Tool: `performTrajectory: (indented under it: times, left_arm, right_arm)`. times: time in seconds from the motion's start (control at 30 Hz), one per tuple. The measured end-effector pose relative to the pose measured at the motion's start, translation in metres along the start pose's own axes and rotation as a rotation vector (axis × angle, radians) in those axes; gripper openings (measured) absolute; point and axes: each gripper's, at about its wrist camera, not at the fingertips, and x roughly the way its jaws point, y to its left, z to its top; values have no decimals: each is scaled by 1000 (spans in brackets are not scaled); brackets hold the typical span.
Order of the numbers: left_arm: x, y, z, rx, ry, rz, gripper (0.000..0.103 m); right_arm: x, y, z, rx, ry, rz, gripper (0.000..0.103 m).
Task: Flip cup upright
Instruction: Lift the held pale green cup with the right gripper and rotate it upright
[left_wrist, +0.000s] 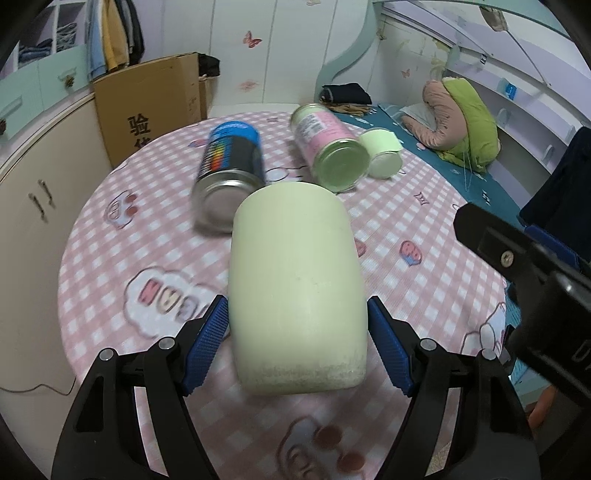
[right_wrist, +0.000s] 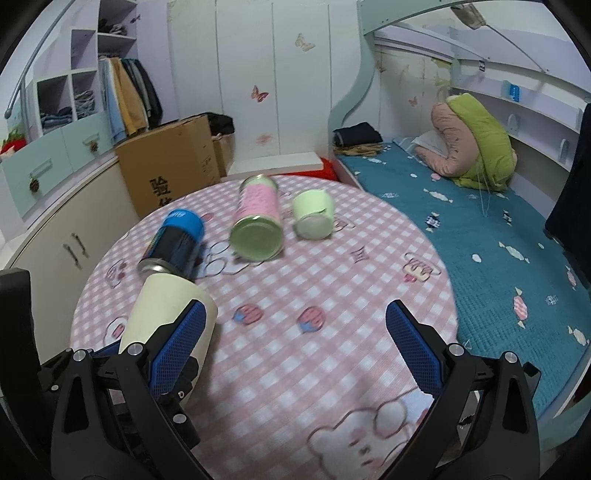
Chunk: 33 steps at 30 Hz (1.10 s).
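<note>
A pale cream cup lies between my left gripper's blue pads, which press on both its sides; the cup is tilted, its far end pointing away from me. It also shows in the right wrist view, at the left, held by the left gripper. My right gripper is open and empty above the pink checked table. A part of the right gripper's body shows at the right edge of the left wrist view.
On the round table lie a blue and black can, a pink and green can and a small pale green cup on its side. A cardboard box and cupboards stand at the left, a bed at the right.
</note>
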Motion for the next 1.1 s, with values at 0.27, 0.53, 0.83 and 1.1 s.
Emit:
performTrajectory:
  times: [0.27,0.53,0.83,1.1]
  left_arm:
    - [-11,23,-8,-27,-3,-52,81]
    - [-46,51,-6,-16,-118,-54,95]
    - [-41,112,3,-106,-124,31,95]
    - [-25,133,6,-103,-102,64,95]
  right_arm:
    - [0,24,-5,-26,43,13,98]
    - [10,35,4,47,107,120,98]
    - [39,70,5,48,189,187,98]
    - [77,86,-2,92,313,251,98]
